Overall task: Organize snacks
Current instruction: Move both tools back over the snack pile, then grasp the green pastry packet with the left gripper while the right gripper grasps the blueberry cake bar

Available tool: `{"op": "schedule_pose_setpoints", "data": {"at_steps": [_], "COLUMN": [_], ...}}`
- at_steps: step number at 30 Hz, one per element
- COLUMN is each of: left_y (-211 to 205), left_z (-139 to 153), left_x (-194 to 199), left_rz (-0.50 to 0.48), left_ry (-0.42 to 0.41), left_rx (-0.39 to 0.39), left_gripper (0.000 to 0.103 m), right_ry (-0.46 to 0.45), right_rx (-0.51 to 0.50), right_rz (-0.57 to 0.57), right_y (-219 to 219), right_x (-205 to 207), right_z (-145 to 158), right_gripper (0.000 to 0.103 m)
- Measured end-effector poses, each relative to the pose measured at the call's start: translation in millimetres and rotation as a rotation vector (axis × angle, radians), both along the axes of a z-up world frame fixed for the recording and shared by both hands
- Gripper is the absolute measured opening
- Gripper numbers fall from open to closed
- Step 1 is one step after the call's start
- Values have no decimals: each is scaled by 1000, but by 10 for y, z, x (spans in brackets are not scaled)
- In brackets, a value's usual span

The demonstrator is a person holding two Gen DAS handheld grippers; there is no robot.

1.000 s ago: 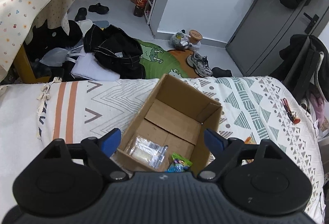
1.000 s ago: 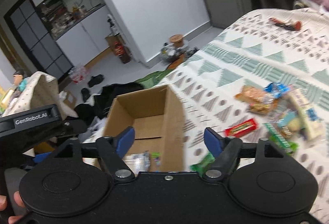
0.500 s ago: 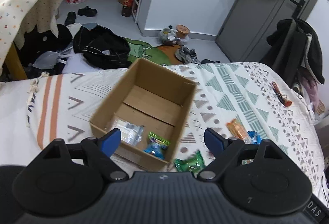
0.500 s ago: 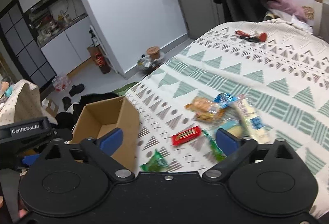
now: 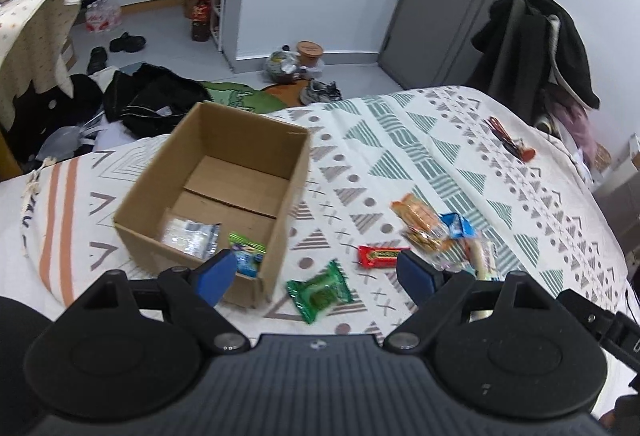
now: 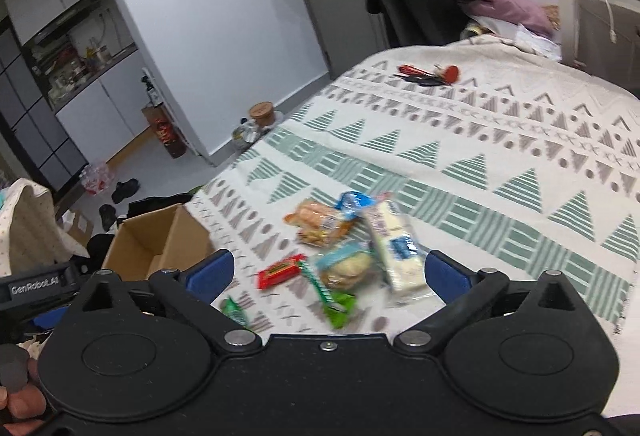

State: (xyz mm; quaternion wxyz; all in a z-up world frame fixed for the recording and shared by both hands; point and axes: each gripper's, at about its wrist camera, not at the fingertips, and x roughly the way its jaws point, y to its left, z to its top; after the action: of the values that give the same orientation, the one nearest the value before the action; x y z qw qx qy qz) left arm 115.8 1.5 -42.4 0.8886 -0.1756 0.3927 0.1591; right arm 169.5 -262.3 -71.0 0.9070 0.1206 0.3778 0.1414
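While both pairs of jaws stand spread wide with nothing between them, we have a free choice of what to take next. Our left gripper (image 5: pixel 316 272) hangs above the green packet (image 5: pixel 320 290), low in the middle of its view, and the right gripper (image 6: pixel 326 272) frames the main heap of snacks.

Just past the right jaws lie a round biscuit in a clear wrapper (image 6: pixel 347 268), a long white bar (image 6: pixel 394 248), a thin green stick (image 6: pixel 326 296) and a red bar (image 6: pixel 280 272). Behind them sit an orange bag (image 6: pixel 318 222) and a blue wrapper (image 6: pixel 354 201), touching one another.

We judge all of these light and crinkly, with slick film that may slide under the pads. The biscuit and the orange bag look breakable, so we would pinch a sealed end seam, not the middle. The red bar and white bar seem firmer; taking them across the narrow width should hold. The green packet lies flat on soft bedding (image 5: pixel 400 140), so we would press down a little and catch its crimped edge.

Further out, at the left of both views, the cardboard box (image 5: pixel 296 164) stands open on the bed, with a clear packet (image 5: pixel 188 238) and a small blue-green one (image 5: pixel 248 254) already in its near corner.
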Motion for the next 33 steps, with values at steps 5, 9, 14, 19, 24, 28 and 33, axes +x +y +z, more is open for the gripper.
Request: {"op": "schedule_pose_setpoints", "data": {"at_steps": [5, 9, 14, 19, 24, 28, 33], "left_y": [-122, -187, -228, -281, -301, -313, -329], "left_z": [-123, -224, -374, -566, -761, -884, -1039], "left_x": [69, 121, 233, 351, 471, 573, 726], "left_rz": [-6, -24, -40, -43, -43, -38, -42], "left_ry": [19, 26, 58, 96, 148, 175, 203], "left_rx": [-4, 19, 25, 32, 40, 59, 87], "left_gripper": [84, 82, 71, 66, 59, 59, 55], "right_ry": [6, 13, 28, 64, 121, 127, 160], "right_rx": [20, 85, 113, 105, 105, 89, 65], "right_rz": [0, -5, 0, -27, -45, -52, -54], "right_y": [-131, -178, -195, -240, -273, -276, -263], "right_x": [52, 87, 134, 291, 447, 520, 666], "right_z": [-109, -190, -277, -413, -563, -637, -751], "right_gripper": [101, 95, 90, 85, 77, 77, 77]}}
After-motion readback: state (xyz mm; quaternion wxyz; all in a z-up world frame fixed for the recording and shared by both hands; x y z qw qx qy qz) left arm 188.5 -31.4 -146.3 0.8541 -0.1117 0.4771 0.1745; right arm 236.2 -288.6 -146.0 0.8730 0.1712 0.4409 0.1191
